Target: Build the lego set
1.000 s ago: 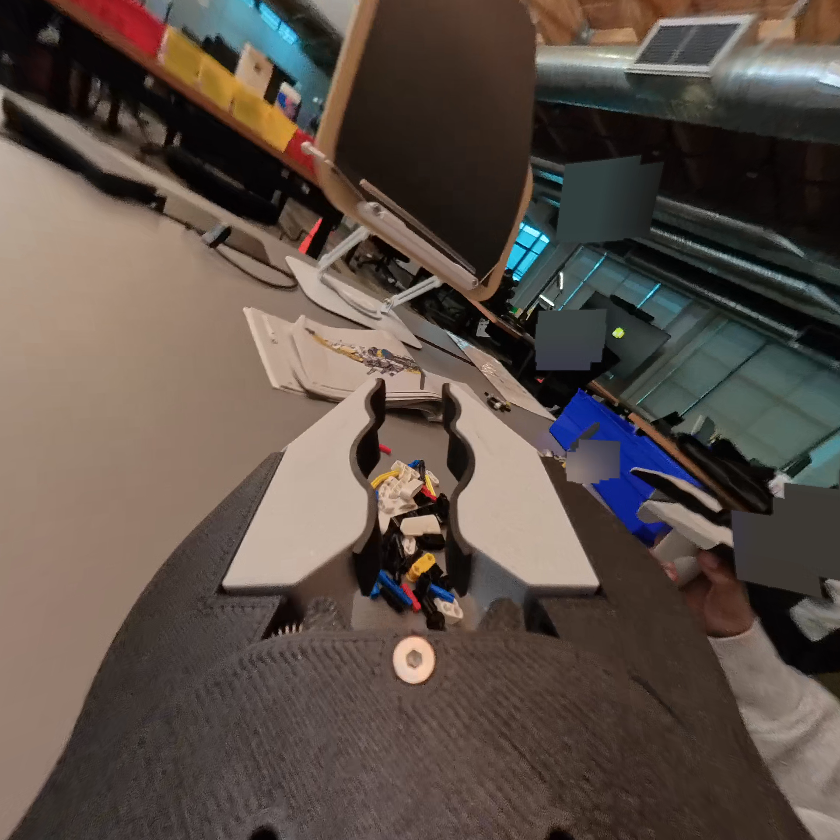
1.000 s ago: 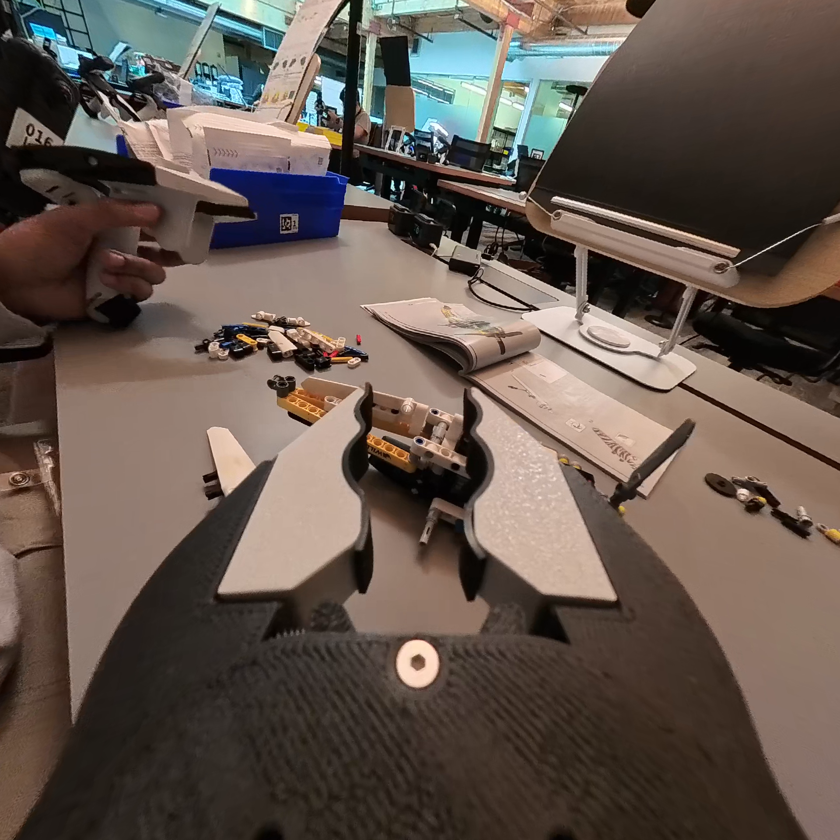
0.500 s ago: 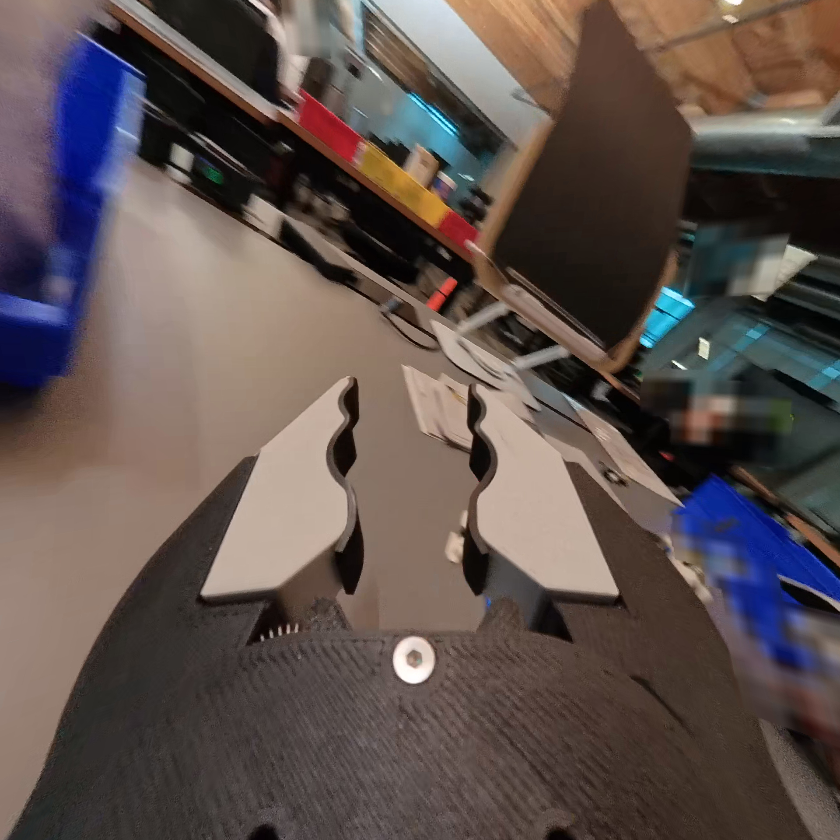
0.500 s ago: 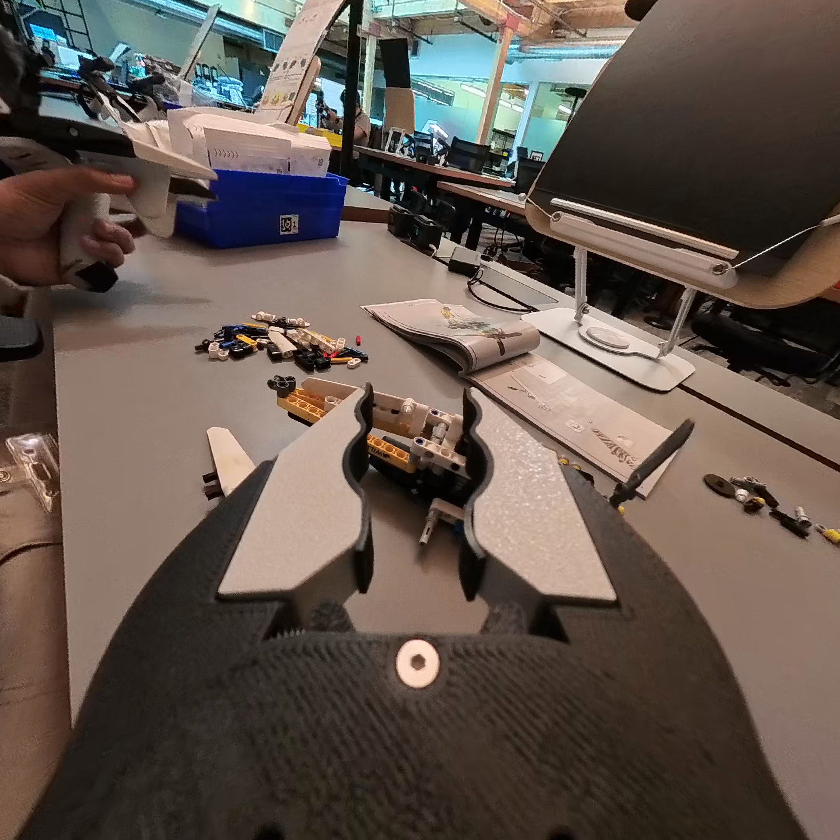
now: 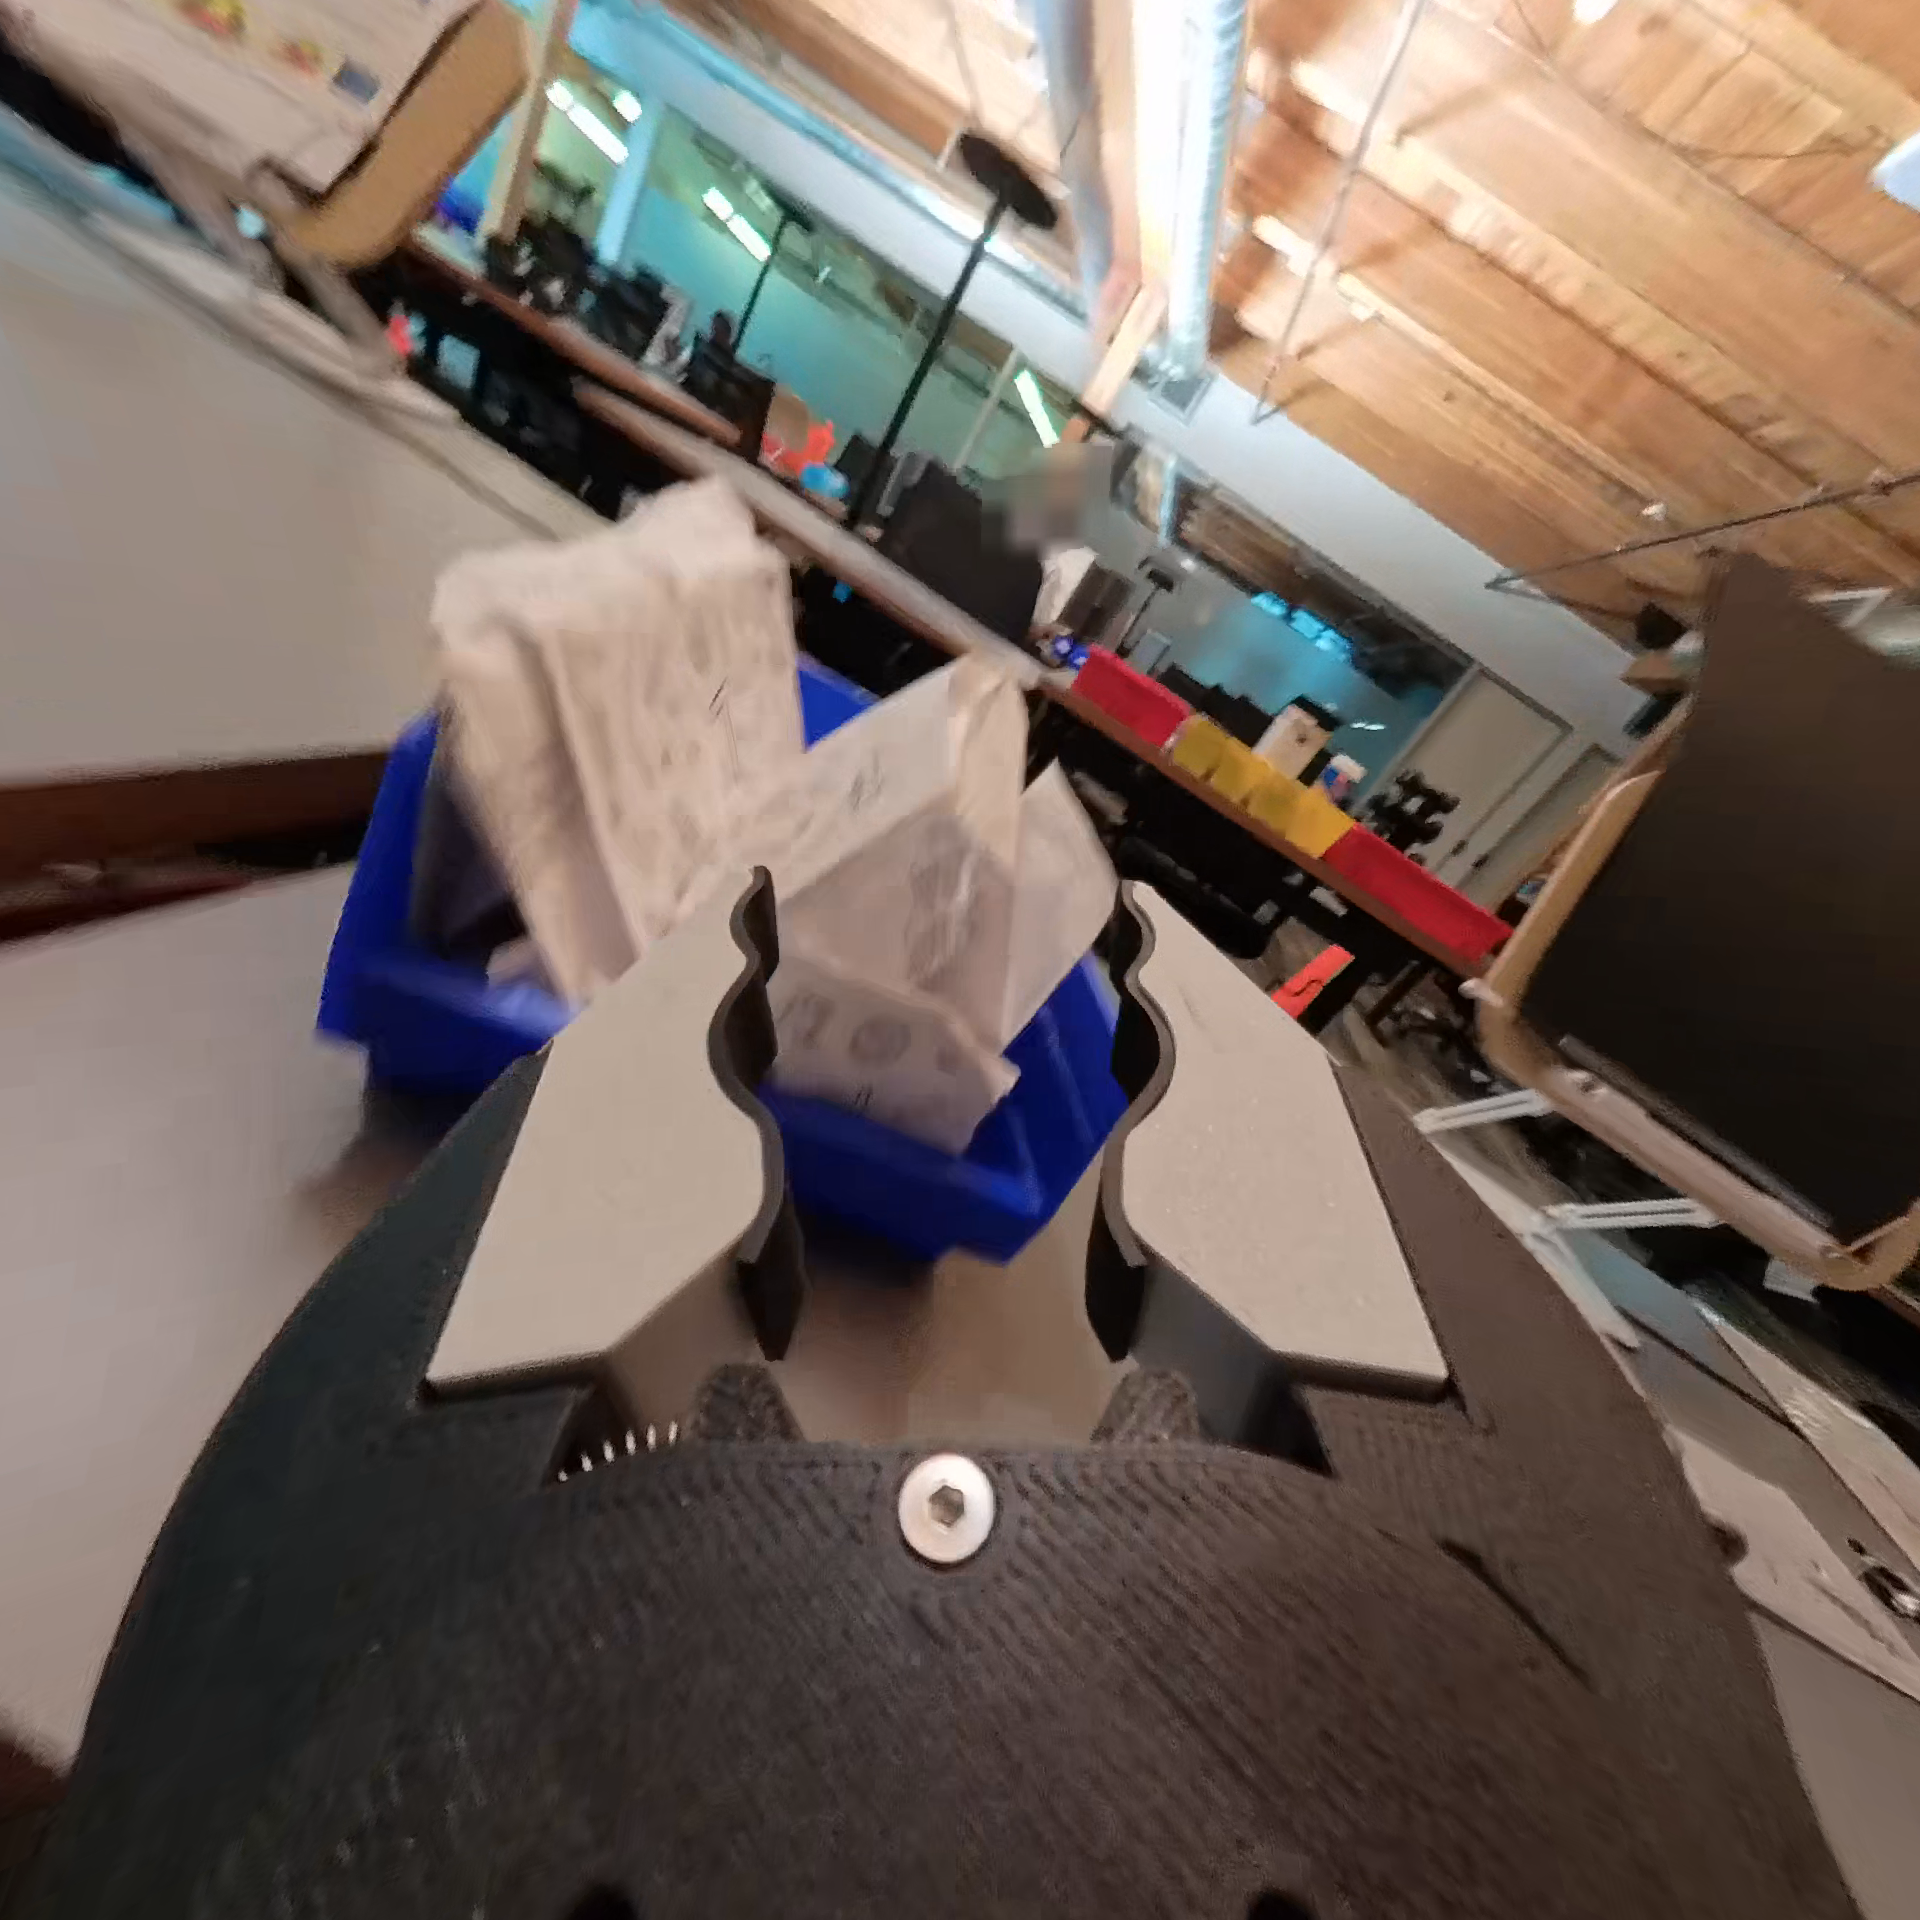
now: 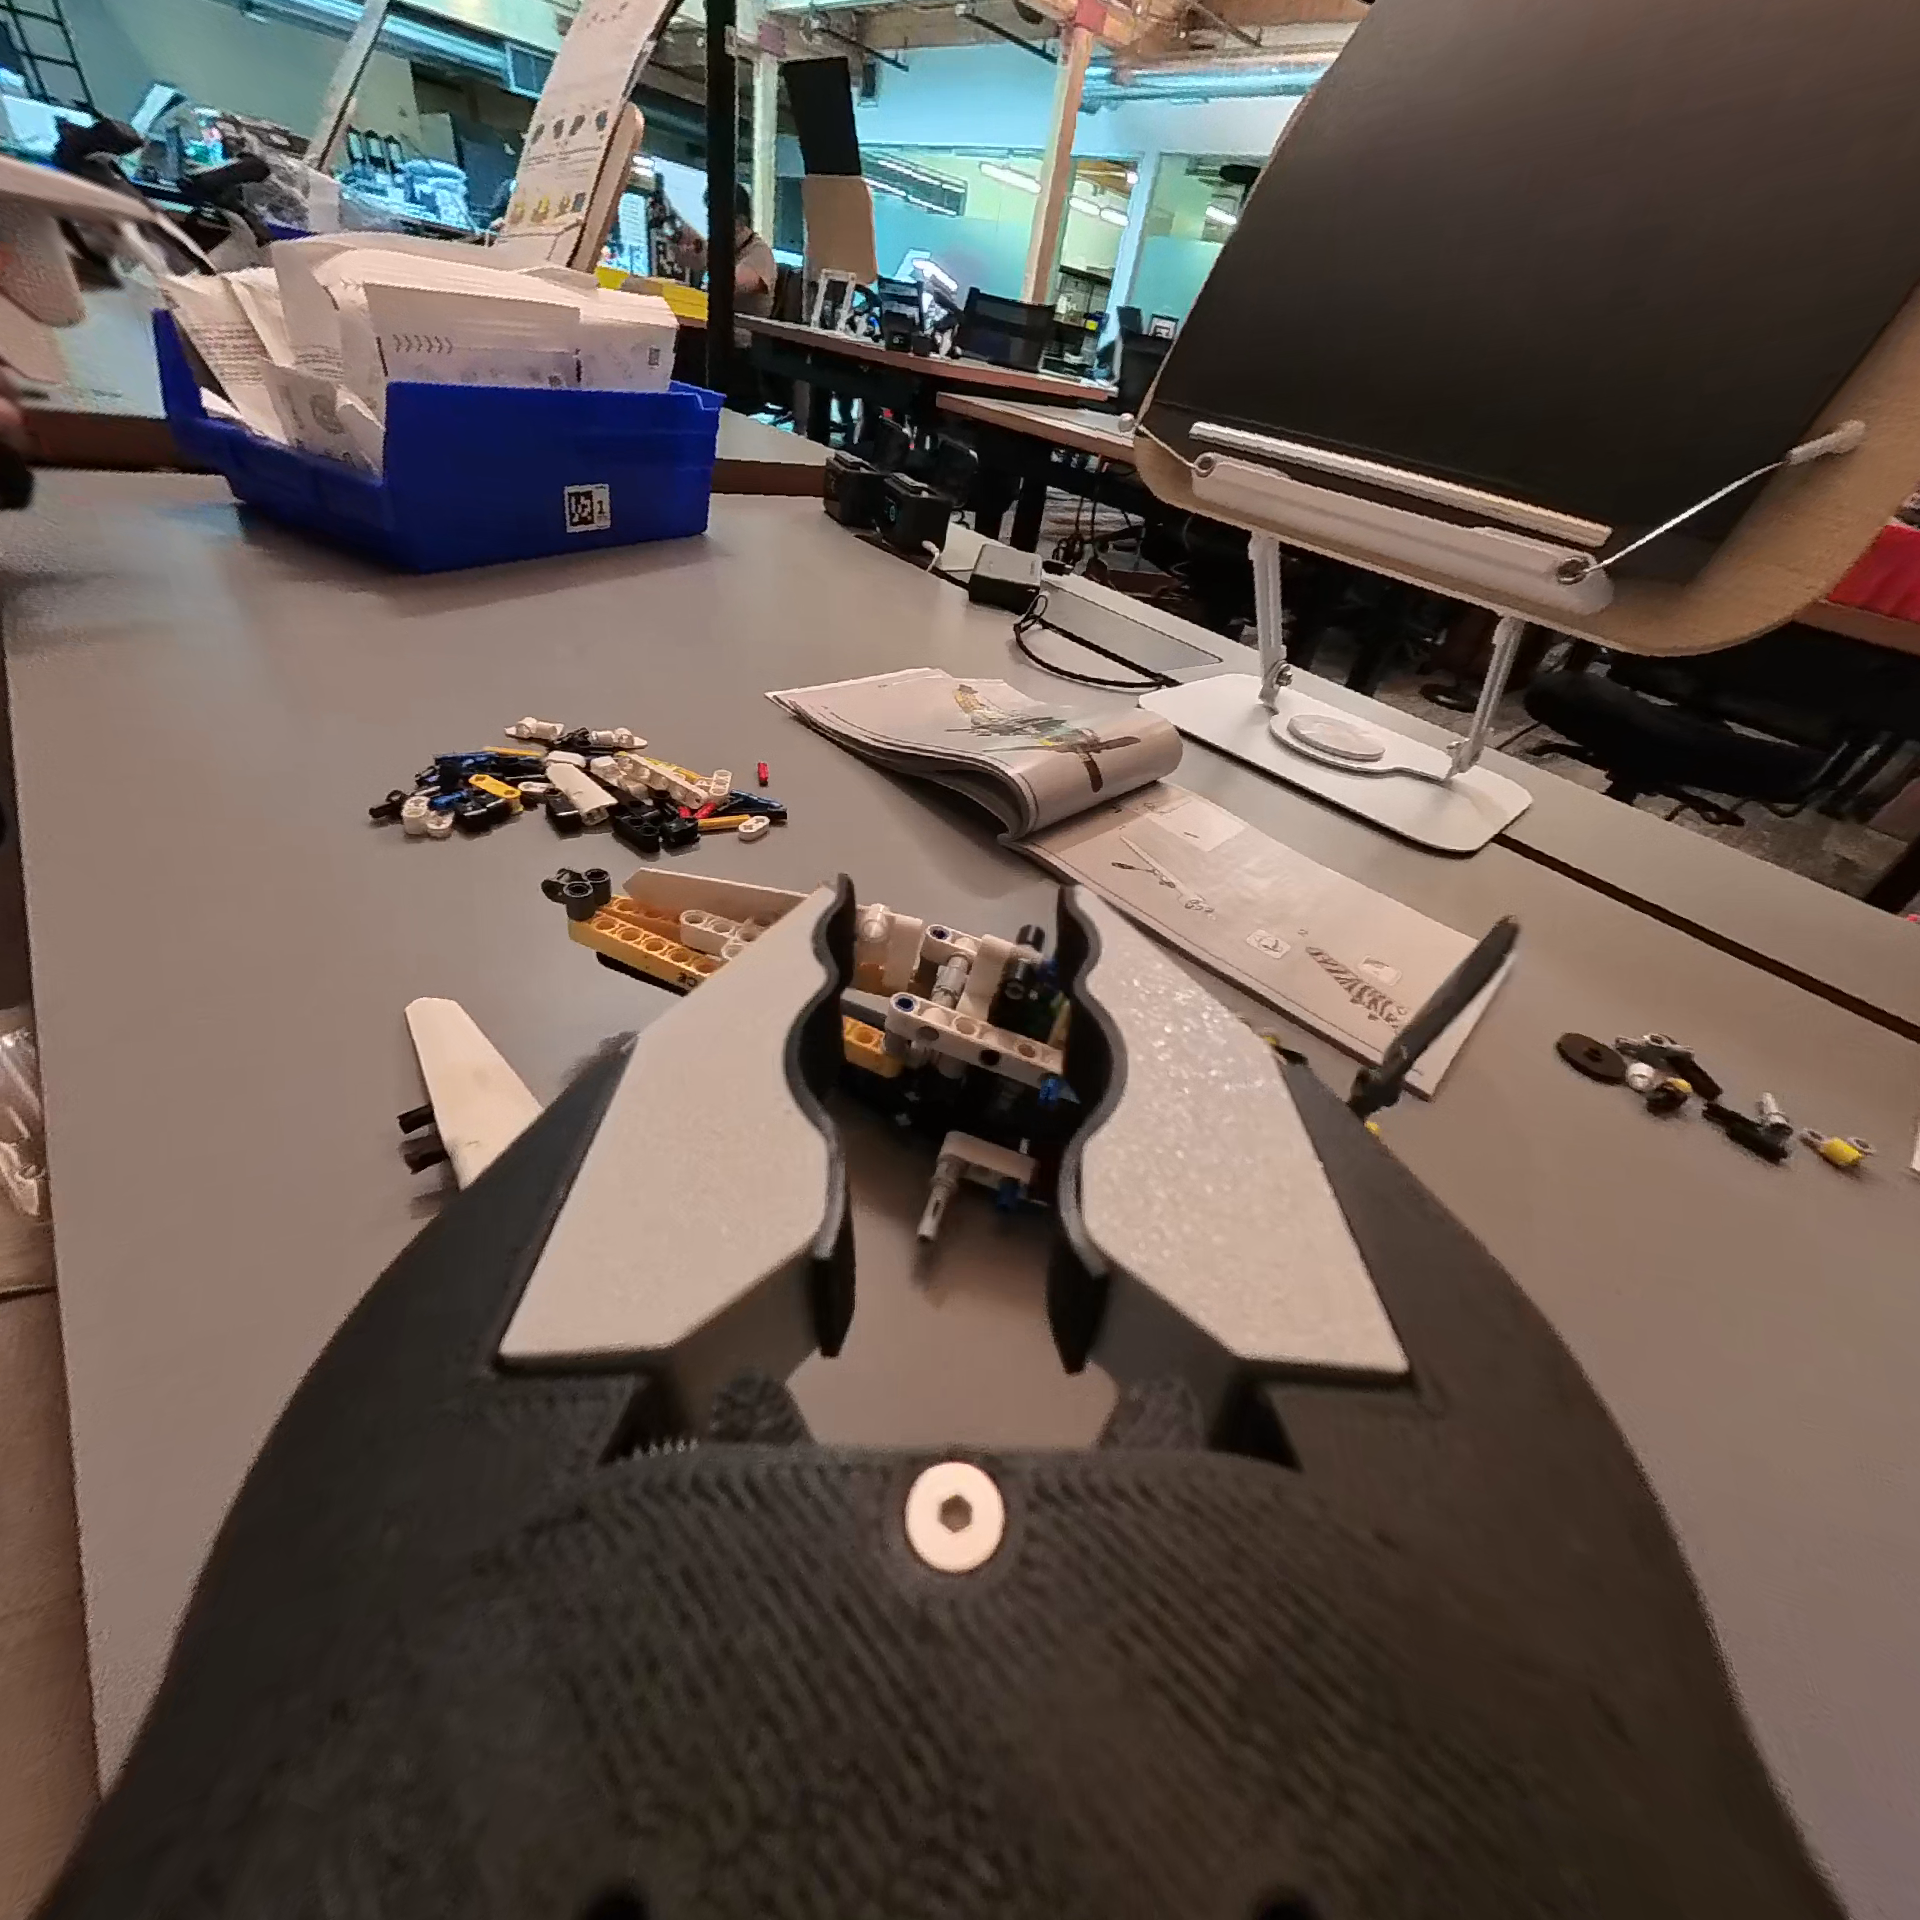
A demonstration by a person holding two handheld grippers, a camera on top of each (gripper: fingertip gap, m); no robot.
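Currently, the partly built model of yellow, white and black perforated plastic beams (image 6: 914, 997) is seen lying on the grey tabletop (image 6: 260, 727), framed between the fingers of the right gripper (image 6: 951, 935), whose jaws are spread and hold nothing. Contact between fingers and model cannot be confirmed.

The left gripper (image 5: 940, 925) is likewise released and empty; it is aimed at the blue plastic bin of white paper packets (image 5: 894, 1174), at 12 o'clock in its view.

The model is judged to be light and stiff, yet fragile at its pinned joints; a grey axle stub (image 6: 940, 1179) protrudes toward 6 o'clock and may be dislodged. Hold is best taken across the long beam flanks, not on the protruding pins or the axle.

Loose parts are noted as follows:
- a scattered pile of small multicoloured connectors (image 6: 582, 779) at 11 o'clock of the model, well apart;
- a white tapered wing panel (image 6: 468, 1081) at 9 o'clock, near;
- an open instruction booklet (image 6: 1039, 769) at 1 o'clock;
- a black blade piece (image 6: 1439, 1013) at 3 o'clock.

Open tabletop is available at 9 o'clock and toward the near edge.
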